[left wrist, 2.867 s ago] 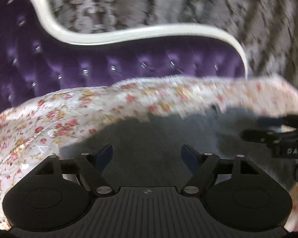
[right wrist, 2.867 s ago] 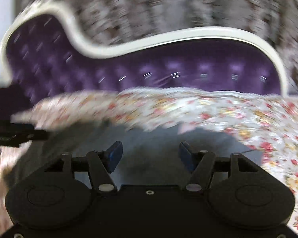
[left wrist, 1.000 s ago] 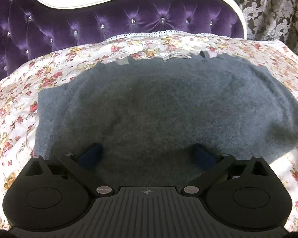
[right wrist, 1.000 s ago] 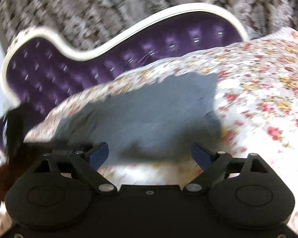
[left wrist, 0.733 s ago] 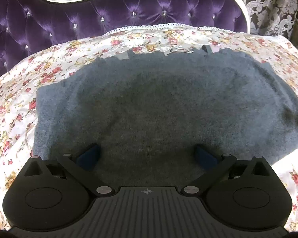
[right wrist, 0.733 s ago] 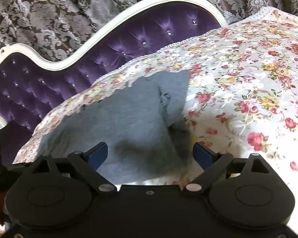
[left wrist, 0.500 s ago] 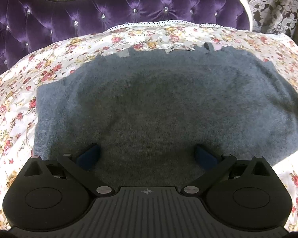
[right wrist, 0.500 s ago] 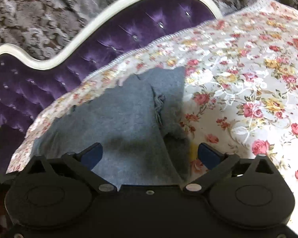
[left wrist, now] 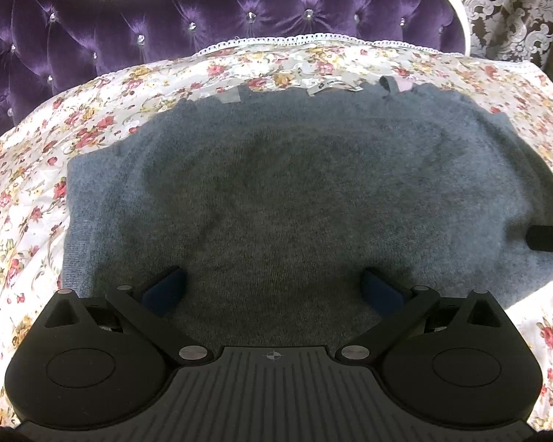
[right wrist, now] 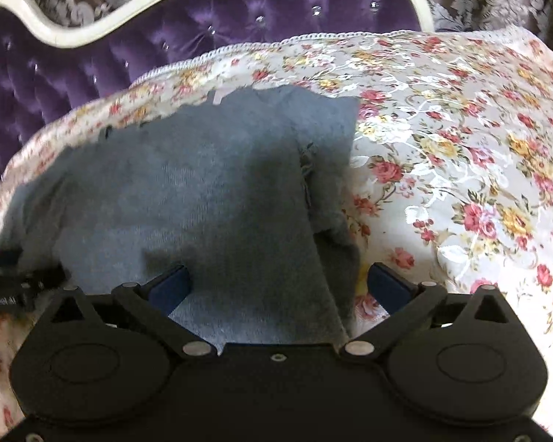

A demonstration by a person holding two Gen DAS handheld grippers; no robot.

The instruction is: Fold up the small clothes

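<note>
Both wrist cameras angled steeply down, close over the grey garment (left wrist: pixel 295 191) (shared), purple headboard (right wrist: pixel 239 18) behind

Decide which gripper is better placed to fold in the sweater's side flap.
Probably the right gripper: its open jaws straddle the grey sweater's loose side flap, while the left gripper sits open over the flat middle.

Grey knitted garment (left wrist: pixel 295 191): near hem hidden behind black left gripper (left wrist: pixel 272 289) body; right corner cut by frame edge. Right wrist view: garment's left end blurred, black strap-like object (right wrist: pixel 7 287) there cut off, printed lettering unreadable.
</note>
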